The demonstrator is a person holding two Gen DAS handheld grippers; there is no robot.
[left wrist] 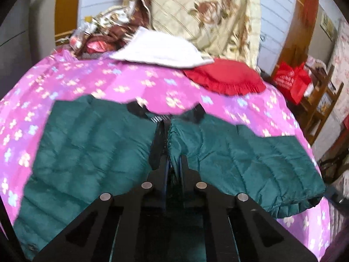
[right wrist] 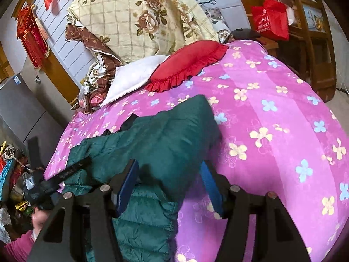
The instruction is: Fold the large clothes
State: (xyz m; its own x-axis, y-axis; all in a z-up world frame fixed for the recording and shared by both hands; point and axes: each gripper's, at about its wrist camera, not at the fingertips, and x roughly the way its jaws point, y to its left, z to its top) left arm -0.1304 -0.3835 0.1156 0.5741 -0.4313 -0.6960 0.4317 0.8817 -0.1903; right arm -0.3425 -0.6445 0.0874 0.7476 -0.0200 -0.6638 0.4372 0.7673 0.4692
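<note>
A dark green quilted jacket point(left wrist: 91, 144) lies spread on a pink flowered bedspread point(left wrist: 152, 83). In the left wrist view my left gripper point(left wrist: 164, 131) is shut on a jacket edge near the zipper, and green fabric bunches against its right finger. In the right wrist view my right gripper point(right wrist: 169, 174) stands open over the jacket point(right wrist: 165, 135). A raised fold of the jacket sits between its blue pads point(right wrist: 210, 185), and the right pad stands apart from the cloth. The left gripper point(right wrist: 86, 160) shows at the jacket's left edge, held by a hand point(right wrist: 39, 216) in a pink sleeve.
A red frilled cushion point(right wrist: 187, 63), a white pillow point(right wrist: 135, 72) and a piled floral quilt point(right wrist: 135, 17) lie at the head of the bed. A red bag point(right wrist: 270, 19) hangs on wooden shelves at the right. A grey fridge point(right wrist: 19, 107) and floor clutter point(right wrist: 13, 174) stand at the left.
</note>
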